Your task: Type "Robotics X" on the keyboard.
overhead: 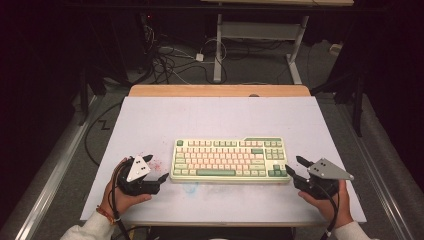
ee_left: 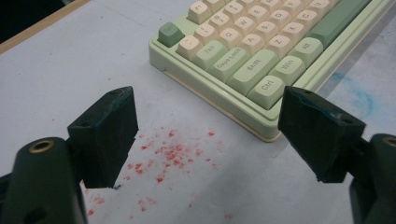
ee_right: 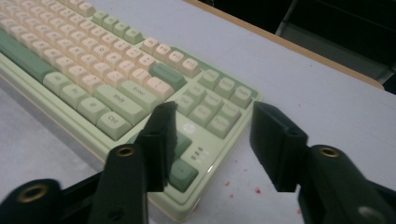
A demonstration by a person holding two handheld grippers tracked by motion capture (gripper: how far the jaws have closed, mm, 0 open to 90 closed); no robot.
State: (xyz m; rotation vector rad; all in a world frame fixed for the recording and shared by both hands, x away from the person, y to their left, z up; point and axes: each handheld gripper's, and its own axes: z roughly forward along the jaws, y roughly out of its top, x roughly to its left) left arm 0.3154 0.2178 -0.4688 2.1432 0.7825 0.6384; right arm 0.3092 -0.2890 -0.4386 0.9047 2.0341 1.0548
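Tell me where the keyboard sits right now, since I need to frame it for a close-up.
In the high view the keyboard lies near the table's front edge, between the left gripper and right gripper.

I am wearing white sleeves (overhead: 85,229), and a red-orange band (overhead: 106,215) is sitting at my left wrist, lower left of the high view. My left gripper (overhead: 153,167) and right gripper (overhead: 295,167) are showing black bodies, grey three-cornered plates, brass-ringed screw holes, chunky matte jaws and black cables trailing.
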